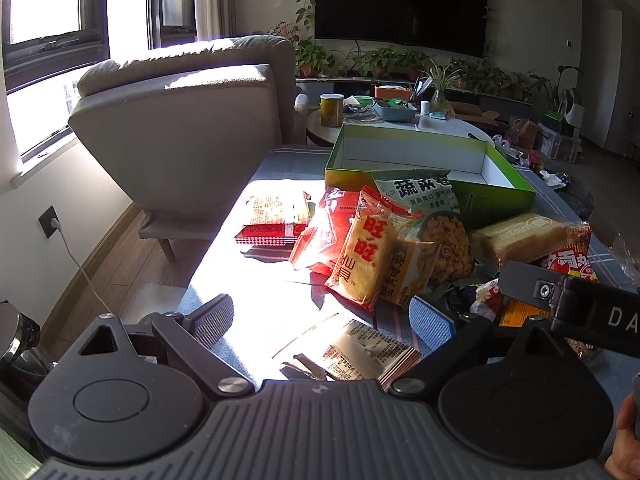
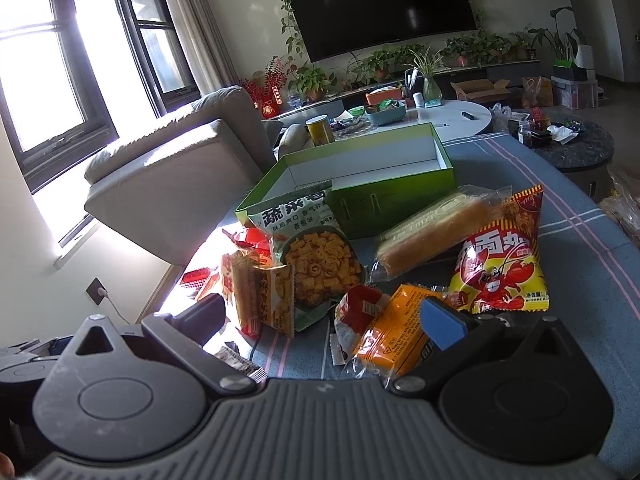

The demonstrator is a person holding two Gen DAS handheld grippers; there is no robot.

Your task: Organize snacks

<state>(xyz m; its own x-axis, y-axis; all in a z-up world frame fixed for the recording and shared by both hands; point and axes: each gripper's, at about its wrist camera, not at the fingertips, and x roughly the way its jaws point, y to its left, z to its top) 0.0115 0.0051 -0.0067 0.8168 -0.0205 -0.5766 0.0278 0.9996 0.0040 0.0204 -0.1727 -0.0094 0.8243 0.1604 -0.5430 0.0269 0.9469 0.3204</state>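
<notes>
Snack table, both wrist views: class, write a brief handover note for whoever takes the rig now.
Left gripper: open, empty, over a flat packet.
Right gripper: open, empty, over the orange packet.
Green box: at the back of the table, nothing visible inside.
Snacks in front of it: green bag, bread, crayfish bag.
Done: nothing packed.
Left: every snack.

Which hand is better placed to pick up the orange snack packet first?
Right. The orange packet lies just ahead of the open right tongs, touching their blue pad. The left tongs face a flat printed packet instead.
</notes>
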